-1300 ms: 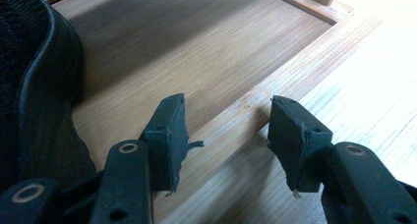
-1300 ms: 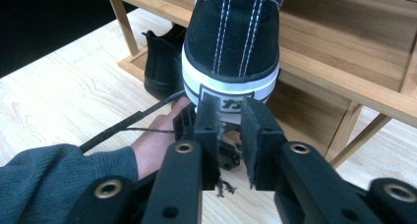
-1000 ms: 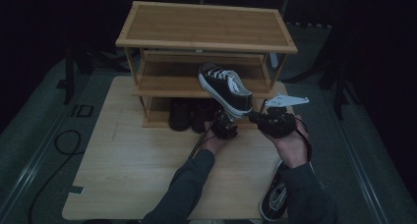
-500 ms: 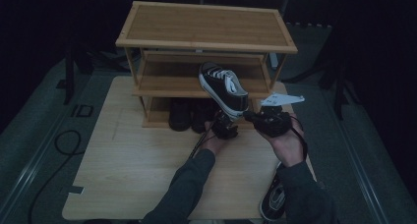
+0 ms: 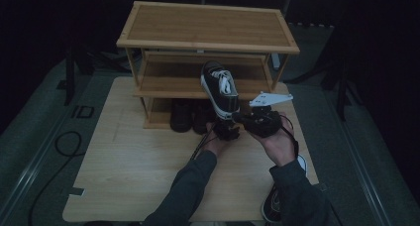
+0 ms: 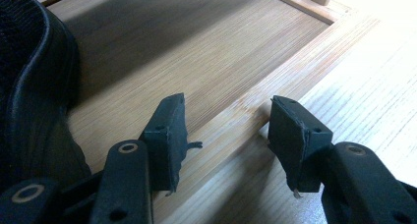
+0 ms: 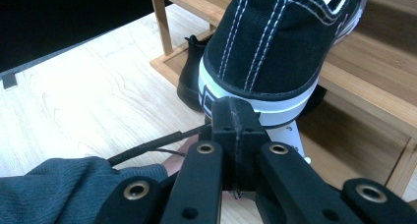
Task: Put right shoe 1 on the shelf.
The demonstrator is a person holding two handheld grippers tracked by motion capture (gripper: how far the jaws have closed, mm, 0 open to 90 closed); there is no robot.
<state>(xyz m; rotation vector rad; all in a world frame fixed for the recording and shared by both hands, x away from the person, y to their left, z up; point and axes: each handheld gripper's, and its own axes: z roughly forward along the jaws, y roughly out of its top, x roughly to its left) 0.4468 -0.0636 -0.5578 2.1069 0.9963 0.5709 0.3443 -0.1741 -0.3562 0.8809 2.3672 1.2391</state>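
The wooden shoe rack [image 5: 208, 25] stands at the far end of the wooden table [image 5: 129, 171], with three levels: a top board, a middle shelf and a bottom shelf. Dark shoes [image 5: 190, 116] sit on the bottom shelf.

The black sneaker [image 5: 220, 87], with white sole and white laces, is raised at the front of the middle shelf, tilted, toe toward the shelf and heel toward the person. In the right gripper view the sneaker [image 7: 280, 42] has its heel just above and beyond the jaw tips, over the shelf edge.

The right gripper [image 5: 246, 118] is just beside the sneaker heel. Its jaws are pressed fully together, pad against pad, with nothing visible between them; whether the tips touch the sole cannot be told.

The left gripper [image 5: 227, 129] is directly below the sneaker heel. In the left gripper view its jaws stand apart over the bottom shelf edge, with nothing between them [image 6: 226, 135].
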